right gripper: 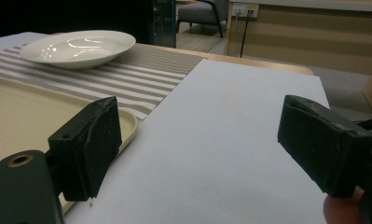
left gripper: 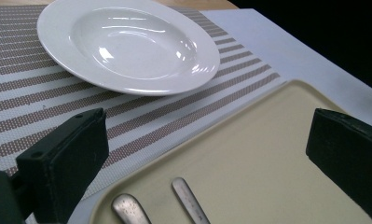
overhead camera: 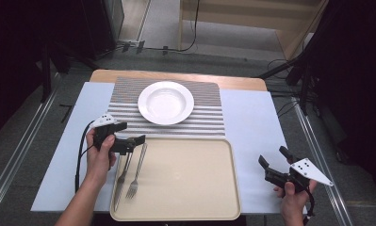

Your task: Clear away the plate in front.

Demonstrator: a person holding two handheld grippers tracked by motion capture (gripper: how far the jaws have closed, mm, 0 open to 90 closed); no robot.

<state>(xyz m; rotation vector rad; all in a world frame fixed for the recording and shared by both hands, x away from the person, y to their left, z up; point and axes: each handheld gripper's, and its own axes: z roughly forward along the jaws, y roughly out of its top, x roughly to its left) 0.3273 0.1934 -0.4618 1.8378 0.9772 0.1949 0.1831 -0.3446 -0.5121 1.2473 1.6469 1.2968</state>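
fork (overhead camera: pixel 137 170) and a second piece of cutlery (overhead camera: pixel 121 176) lie side by side at the left end of the beige tray (overhead camera: pixel 190 188), in the lower left-centre of the high view, handles pointing up the frame toward the striped placemat (overhead camera: pixel 209 117). the left gripper (overhead camera: pixel 130 133) sits just above those handle tips, at the tray's upper left corner, with its jaws spread wide and nothing between them — released, not grasping.

in the left gripper view the two handle ends show at the bottom centre of the frame: the rounded end of the other utensil (left gripper: pixel 129 210) to the left and the slimmer fork handle (left gripper: pixel 189 201) just right of it, both flat on the tray (left gripper: pixel 258 163). they lie low between the two black jaws, nearer the left-hand jaw, and neither jaw touches them; the right-hand jaw stands well apart at the right edge of the frame. beyond, in the upper left of that frame, the white plate (left gripper: pixel 127 44) rests on the placemat (left gripper: pixel 20 102).

the right gripper (overhead camera: pixel 274 159) is at the lower right of the high view, over the pale sheet (overhead camera: pixel 256 122) beside the tray's right edge, well apart from the cutlery. its jaws are also parted with nothing held — the right gripper view shows bare white sheet (right gripper: pixel 221 140) between them, the tray corner (right gripper: pixel 127 123) by the left jaw and the plate (right gripper: pixel 79 46) far off at upper left.
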